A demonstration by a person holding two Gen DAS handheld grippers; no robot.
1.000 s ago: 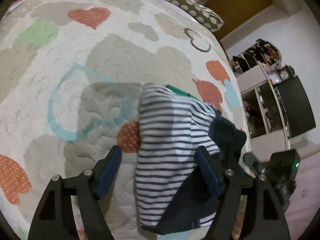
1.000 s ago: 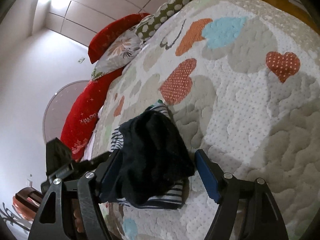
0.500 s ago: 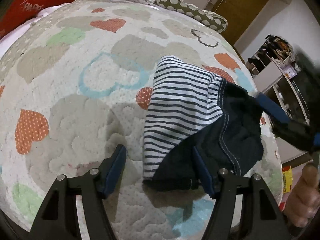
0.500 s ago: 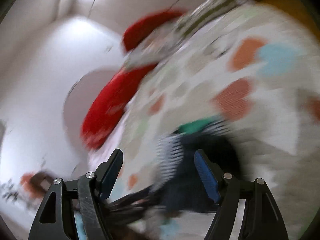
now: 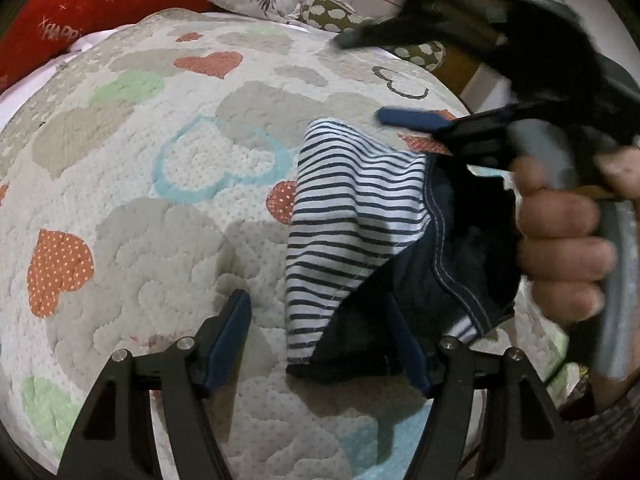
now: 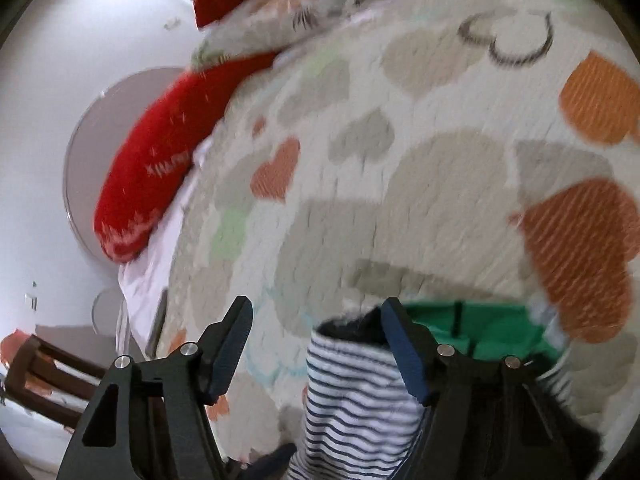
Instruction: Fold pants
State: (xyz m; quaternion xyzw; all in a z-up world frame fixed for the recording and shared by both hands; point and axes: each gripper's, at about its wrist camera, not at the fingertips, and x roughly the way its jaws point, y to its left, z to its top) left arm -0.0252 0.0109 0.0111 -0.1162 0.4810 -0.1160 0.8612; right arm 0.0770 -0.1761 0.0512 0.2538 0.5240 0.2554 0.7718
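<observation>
pants (image 5: 360, 232) lie bundled near the bed's (image 5: 160, 240) near edge, long axis running away | left hand-held gripper (image 5: 324, 344) nearer, wide, unclamped | right hand-held gripper (image 6: 316, 352) closing, nothing gripped

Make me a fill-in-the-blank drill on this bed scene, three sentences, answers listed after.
1. The pants on the quilt show a lining patterned with navy and white ____.
2. The long pillow at the head of the bed is coloured ____.
3. The quilt is printed with shapes called ____.

Missing words: stripes; red; hearts
</observation>
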